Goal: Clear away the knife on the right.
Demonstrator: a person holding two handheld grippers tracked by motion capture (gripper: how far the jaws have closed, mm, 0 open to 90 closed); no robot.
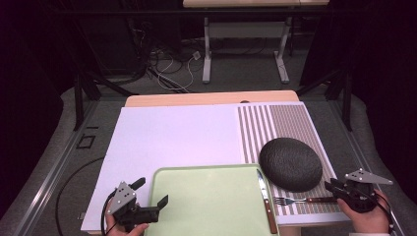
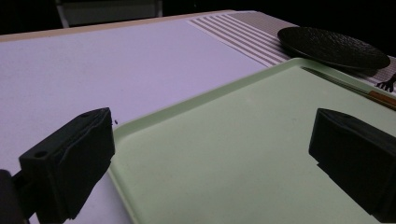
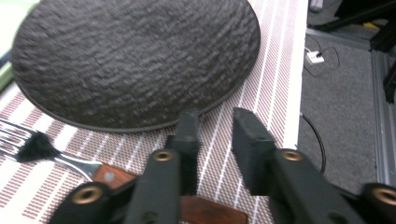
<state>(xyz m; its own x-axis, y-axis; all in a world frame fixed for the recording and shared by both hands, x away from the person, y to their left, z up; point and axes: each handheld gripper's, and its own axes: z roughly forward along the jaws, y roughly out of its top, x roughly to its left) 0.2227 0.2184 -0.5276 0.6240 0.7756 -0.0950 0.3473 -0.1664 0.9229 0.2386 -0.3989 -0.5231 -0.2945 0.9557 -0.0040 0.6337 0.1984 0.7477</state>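
The pale green tray at lower centre holds just a wooden-handled knife along its right edge, so clearing looks barely begun; the black plate and fork lie on the striped placemat at lower right. The left gripper gapes wide over the tray's left rim, while the right gripper, narrowed but parted, straddles the fork's handle end without visibly pinching it

A wooden-handled fork lies flat on the striped placemat, its tines pointing toward the green tray, just below the dark round plate.
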